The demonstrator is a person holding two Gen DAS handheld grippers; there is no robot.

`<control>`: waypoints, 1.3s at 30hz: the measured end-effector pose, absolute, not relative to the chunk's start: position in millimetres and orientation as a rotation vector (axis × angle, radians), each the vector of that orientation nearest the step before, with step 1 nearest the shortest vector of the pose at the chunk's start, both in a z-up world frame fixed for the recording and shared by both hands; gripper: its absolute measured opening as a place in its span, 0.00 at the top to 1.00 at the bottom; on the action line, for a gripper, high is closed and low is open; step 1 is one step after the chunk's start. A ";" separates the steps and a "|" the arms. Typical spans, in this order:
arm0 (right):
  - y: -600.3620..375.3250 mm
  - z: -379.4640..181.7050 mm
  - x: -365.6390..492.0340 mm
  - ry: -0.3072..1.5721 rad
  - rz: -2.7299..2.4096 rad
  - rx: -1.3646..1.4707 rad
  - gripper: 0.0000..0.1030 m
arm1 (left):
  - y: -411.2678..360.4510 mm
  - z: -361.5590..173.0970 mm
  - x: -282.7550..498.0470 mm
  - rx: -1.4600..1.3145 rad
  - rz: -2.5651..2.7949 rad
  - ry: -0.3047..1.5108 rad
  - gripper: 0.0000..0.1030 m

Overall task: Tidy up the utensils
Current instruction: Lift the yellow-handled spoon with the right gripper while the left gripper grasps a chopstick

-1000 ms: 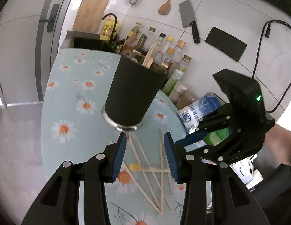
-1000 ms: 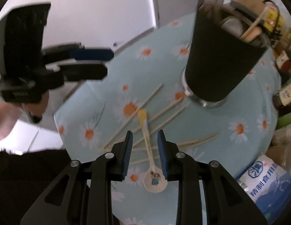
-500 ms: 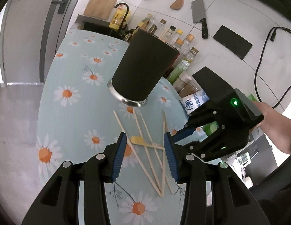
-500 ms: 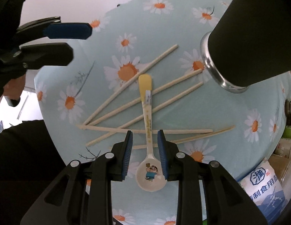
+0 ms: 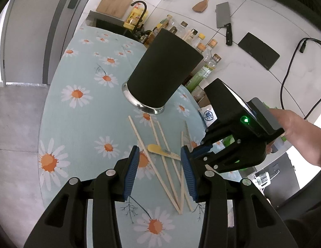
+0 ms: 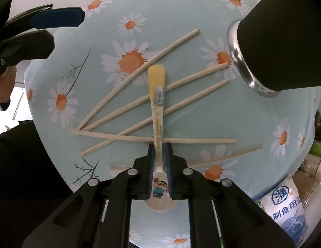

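Pointing straight down, the right gripper has just been closing its blue-padded jaws, and they now pinch the neck of the white plastic spoon with a yellow handle tip and cartoon bowl. That spoon lies across the scattered pale wooden chopsticks on the round table with a light-blue daisy-print cloth. At two o'clock from the spoon stands the tall black utensil cup with a shiny steel base. At ten o'clock the left gripper hovers above the chopsticks, jaws parted, holding nothing.
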State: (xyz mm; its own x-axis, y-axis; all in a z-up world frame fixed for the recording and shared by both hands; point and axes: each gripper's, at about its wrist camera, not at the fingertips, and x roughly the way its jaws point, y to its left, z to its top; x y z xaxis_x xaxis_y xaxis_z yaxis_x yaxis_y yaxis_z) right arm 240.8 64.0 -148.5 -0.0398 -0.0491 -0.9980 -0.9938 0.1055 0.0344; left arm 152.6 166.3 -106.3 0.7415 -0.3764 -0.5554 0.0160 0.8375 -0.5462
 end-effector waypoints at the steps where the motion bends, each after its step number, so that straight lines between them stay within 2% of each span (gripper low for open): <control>1: 65.0 -149.0 241.3 1.324 1.133 -1.151 0.92 | 167.3 -107.4 152.3 -0.549 -0.228 0.711 0.62; 10: 58.2 -142.5 264.3 1.326 1.127 -1.111 0.92 | 169.1 -111.6 156.7 -0.553 -0.244 0.736 0.62; 21: 18.3 -99.1 292.9 1.269 1.145 -0.814 0.92 | 158.7 -107.9 182.9 -0.487 -0.233 0.832 0.62; 39: -70.6 -62.0 320.0 1.130 1.193 -0.154 0.92 | 116.2 -127.7 253.5 -0.282 -0.010 1.264 0.62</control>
